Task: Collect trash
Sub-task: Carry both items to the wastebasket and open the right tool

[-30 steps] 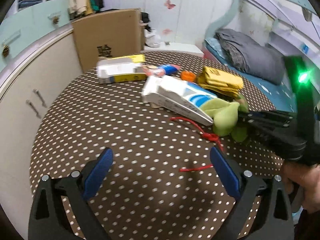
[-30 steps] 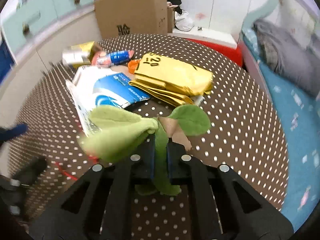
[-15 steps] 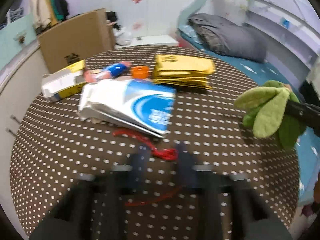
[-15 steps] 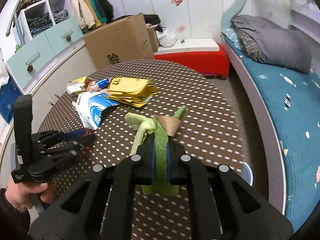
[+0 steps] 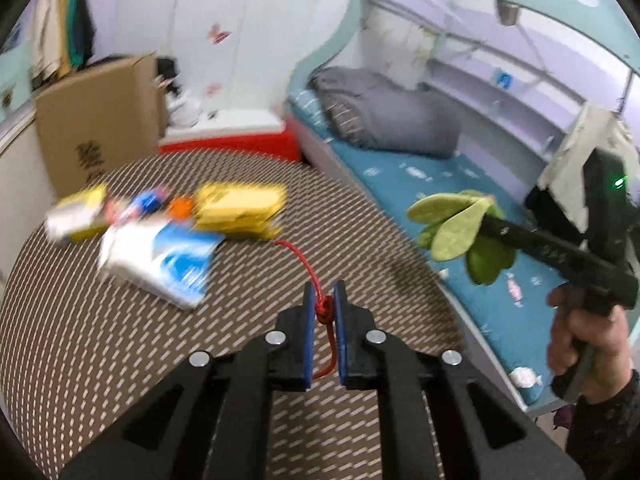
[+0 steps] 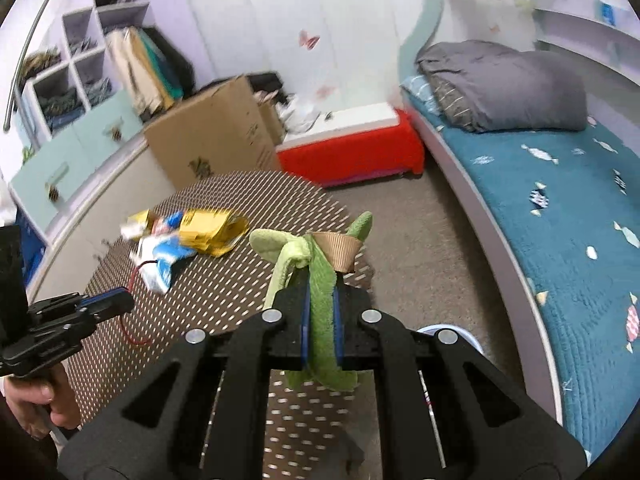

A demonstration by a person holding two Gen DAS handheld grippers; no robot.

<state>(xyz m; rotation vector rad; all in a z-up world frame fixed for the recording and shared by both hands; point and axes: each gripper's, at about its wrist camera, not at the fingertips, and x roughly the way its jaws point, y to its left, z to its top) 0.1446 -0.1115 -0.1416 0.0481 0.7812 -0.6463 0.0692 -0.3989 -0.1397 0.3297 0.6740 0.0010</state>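
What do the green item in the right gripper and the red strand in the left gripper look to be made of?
Green item: soft matte fabric, likely plush or felt; fuzzy nap, limp leaf-shaped flaps. A tan ribbed band on it looks like paper or corrugated card. Red strand: thin cord or string, knotted between the pads; exact fibre unclear.

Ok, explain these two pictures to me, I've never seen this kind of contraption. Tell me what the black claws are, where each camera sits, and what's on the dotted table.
No robot here: a person holds a hand-operated two-finger claw in each hand, each carrying a wide-angle camera looking along its fingers. In the left camera's picture, the left gripper is shut on a red string. In the right camera's picture, the right gripper is shut on a green cloth item with a brown paper cup attached. Left on the dotted table: a yellow packet, a white-and-blue bag and smaller blurred wrappers.
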